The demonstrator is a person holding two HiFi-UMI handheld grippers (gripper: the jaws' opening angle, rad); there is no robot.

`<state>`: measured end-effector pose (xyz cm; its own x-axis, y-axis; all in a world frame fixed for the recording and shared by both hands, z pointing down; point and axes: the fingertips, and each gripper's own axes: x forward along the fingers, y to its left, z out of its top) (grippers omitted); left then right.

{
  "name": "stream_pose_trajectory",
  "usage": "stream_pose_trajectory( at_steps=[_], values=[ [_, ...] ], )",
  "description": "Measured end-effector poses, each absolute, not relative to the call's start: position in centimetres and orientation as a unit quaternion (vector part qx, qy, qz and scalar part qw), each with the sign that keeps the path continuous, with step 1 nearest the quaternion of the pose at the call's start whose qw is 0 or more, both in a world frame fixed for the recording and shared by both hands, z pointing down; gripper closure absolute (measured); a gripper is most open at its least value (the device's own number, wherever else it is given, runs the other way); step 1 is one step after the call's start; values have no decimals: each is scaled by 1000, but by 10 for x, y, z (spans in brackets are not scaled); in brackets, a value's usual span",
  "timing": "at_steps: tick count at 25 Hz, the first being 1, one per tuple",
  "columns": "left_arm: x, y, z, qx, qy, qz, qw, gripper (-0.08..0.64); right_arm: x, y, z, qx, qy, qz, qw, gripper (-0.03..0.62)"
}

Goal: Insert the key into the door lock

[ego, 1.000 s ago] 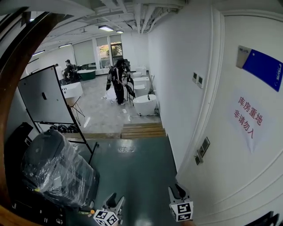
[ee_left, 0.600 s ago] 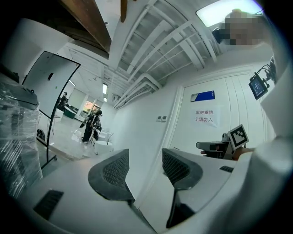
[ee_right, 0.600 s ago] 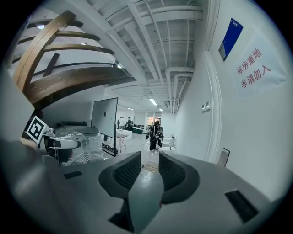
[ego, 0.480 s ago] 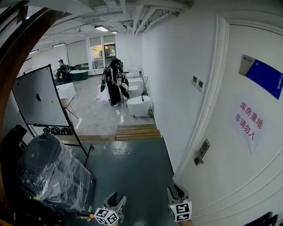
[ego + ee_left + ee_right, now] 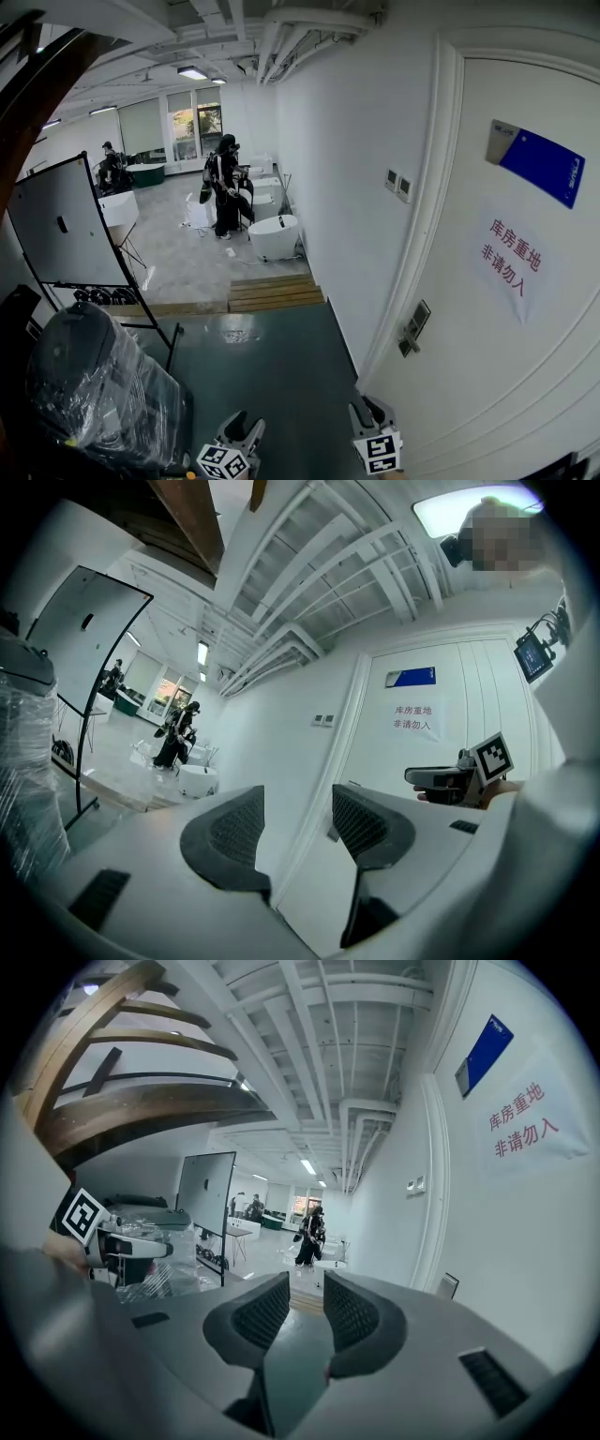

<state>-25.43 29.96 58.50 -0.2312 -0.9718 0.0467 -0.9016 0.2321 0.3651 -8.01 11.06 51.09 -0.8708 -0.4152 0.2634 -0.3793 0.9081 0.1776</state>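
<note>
Left claw [image 5: 246,424] and right claw [image 5: 368,409], same low spots beside door [image 5: 525,375].

Your head camera looks down beside the white door [image 5: 497,366]; both gripper views tilt upward from low, sharing its red-lettered notice [image 5: 506,265] and the distant person [image 5: 223,192].

Open lab or workshop hall, beside a storeroom door

Bare ceiling pipes [image 5: 281,37] run over white walls. A whiteboard [image 5: 66,225] on a stand, plastic-wrapped equipment [image 5: 94,384], white tubs [image 5: 274,236] and a distant person [image 5: 225,183] fill the hall. The white door [image 5: 506,375] bears a red-lettered storeroom notice [image 5: 511,262].
</note>
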Motion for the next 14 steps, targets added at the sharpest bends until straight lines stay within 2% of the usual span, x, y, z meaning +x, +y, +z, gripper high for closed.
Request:
stream_pose_trajectory(
  at_steps=[4,10,14],
  values=[
    [-248,298,591,612,-767,-131,142,336,-72,112,515,214,-962,-47,161,494],
    [-251,288,581,617,-765,-129,132,336,-78,103,506,215,-966,-60,129,494],
    [-246,289,588,616,-765,-127,139,336,-74,104,516,216,-965,-53,139,494]
  ],
)
